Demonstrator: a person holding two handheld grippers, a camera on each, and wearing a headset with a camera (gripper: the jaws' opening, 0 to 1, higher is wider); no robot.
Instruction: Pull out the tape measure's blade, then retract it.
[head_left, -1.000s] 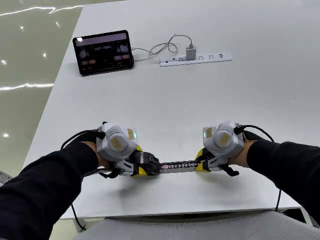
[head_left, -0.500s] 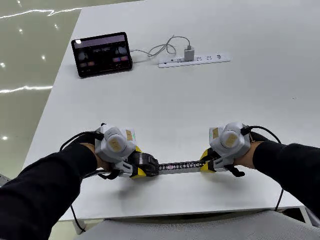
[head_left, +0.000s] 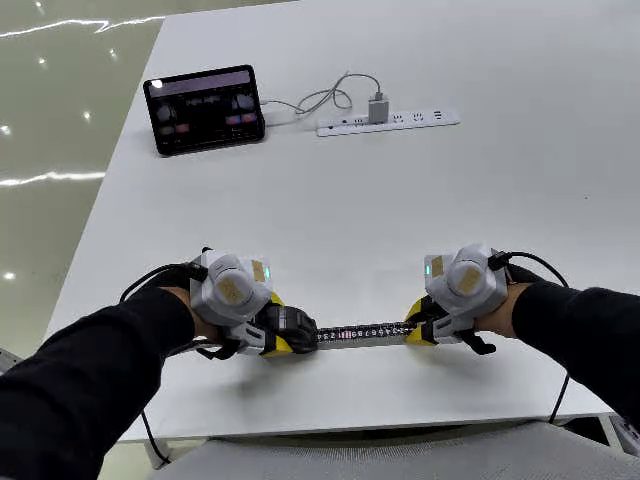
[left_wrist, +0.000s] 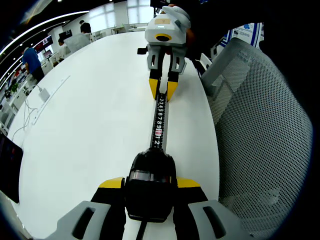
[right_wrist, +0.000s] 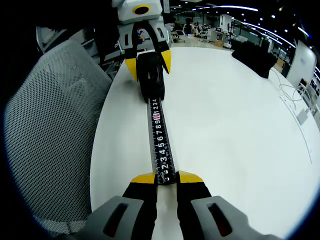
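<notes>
Tape measure case sits at the near edge of the tabletop, clamped between the 2 yellow-tipped jaws of the left gripper. Whether it rests on the surface or hangs just above it is hard to tell. Its blade runs out straight toward the right gripper, whose jaws are pinched together on the blade's end, leaving a short stretch of printed numbers bare between the 2 grippers.

The weakest point is probably that pinch. The blade is thin and smooth and the spring pulls against it, so a harder tug or a slight loosening could let it slide free and whip back into the case. A twist or lift of the right gripper off the blade's line could kink the blade. On the other side, the rounded case may rotate or creep in the left jaws under the pull. Everything also lies close to the tabletop's front edge, so a dropped case would likely fall off. For the retraction, letting go all at once risks a hard snap-back.
</notes>
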